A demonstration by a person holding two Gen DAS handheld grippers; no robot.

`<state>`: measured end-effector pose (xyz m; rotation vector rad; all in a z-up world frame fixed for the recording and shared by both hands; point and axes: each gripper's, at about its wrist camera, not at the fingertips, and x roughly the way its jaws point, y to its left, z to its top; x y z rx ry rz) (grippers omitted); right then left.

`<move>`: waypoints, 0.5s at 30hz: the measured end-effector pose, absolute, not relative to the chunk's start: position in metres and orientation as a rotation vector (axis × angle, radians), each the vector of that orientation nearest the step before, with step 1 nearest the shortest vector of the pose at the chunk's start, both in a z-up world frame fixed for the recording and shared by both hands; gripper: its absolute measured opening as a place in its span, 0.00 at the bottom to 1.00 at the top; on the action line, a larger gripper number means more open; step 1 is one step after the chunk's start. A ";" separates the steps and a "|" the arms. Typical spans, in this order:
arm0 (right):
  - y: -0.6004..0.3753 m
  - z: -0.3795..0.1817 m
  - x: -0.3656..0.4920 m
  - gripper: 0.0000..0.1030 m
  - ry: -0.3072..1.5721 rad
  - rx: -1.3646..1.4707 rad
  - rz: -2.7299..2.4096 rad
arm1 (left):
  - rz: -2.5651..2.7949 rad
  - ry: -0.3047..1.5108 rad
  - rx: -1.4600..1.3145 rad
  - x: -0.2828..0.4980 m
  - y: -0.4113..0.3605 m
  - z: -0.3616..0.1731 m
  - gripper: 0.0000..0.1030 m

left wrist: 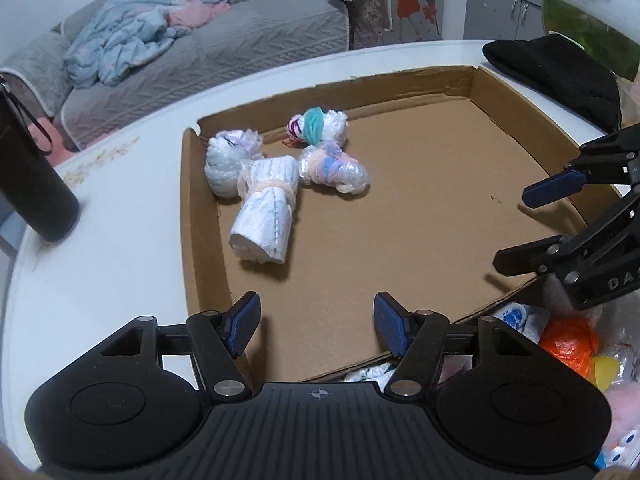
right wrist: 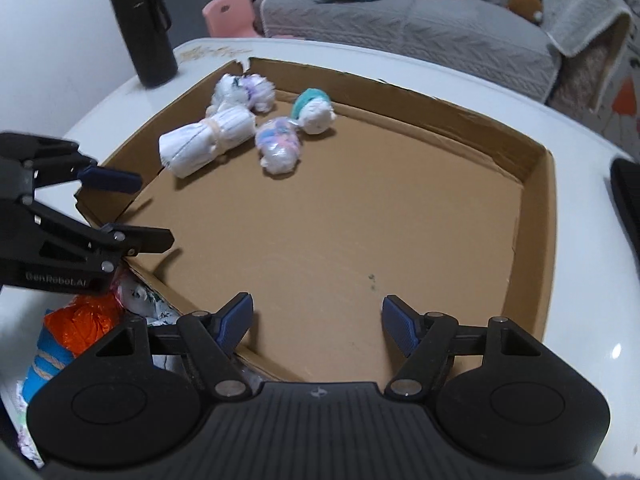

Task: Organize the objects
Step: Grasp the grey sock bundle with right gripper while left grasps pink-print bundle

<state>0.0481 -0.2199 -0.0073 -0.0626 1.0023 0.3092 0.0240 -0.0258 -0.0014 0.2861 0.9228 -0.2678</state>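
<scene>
A shallow cardboard tray [left wrist: 400, 216] [right wrist: 360, 232] lies on the white table. Several rolled white cloth bundles lie in its far left corner: a long roll tied with a band [left wrist: 266, 210] [right wrist: 204, 142], one with a purple tie [left wrist: 230, 158] [right wrist: 248, 92], one with a teal tie [left wrist: 320, 124] [right wrist: 314, 110] and one with pink and blue ties [left wrist: 334, 168] [right wrist: 278, 146]. My left gripper [left wrist: 316, 326] [right wrist: 136, 208] is open and empty over the tray's near edge. My right gripper [right wrist: 318, 326] [left wrist: 516, 228] is open and empty over the tray's right side.
A black flask [left wrist: 32, 172] [right wrist: 142, 26] stands on the table left of the tray. A black cloth [left wrist: 556, 76] lies behind it at right. A pile of more bundles, one orange [left wrist: 568, 342] [right wrist: 86, 320], lies in front of the tray. A grey sofa [left wrist: 208, 52] stands behind.
</scene>
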 end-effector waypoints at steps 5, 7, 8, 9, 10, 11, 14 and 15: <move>-0.223 0.003 0.040 0.66 0.970 -0.037 0.308 | -0.268 0.872 0.212 0.005 -0.015 0.012 0.69; -0.226 0.012 0.028 0.66 0.933 -0.024 0.321 | -0.259 0.838 0.194 -0.011 -0.010 0.020 0.71; -0.229 0.016 0.018 0.68 0.913 -0.023 0.326 | -0.254 0.821 0.188 -0.022 -0.007 0.024 0.72; -0.231 0.021 0.009 0.70 0.896 -0.021 0.329 | -0.252 0.805 0.178 -0.032 -0.003 0.028 0.74; -0.233 0.026 -0.002 0.71 0.872 -0.022 0.327 | -0.248 0.790 0.166 -0.043 0.001 0.032 0.76; -0.235 0.030 -0.014 0.74 0.845 -0.026 0.333 | -0.247 0.776 0.153 -0.053 0.004 0.035 0.78; -0.243 0.038 -0.048 0.77 0.777 -0.037 0.323 | -0.228 0.749 0.111 -0.080 0.013 0.041 0.78; -0.246 0.042 -0.064 0.77 0.746 -0.031 0.316 | -0.226 0.738 0.096 -0.089 0.017 0.044 0.78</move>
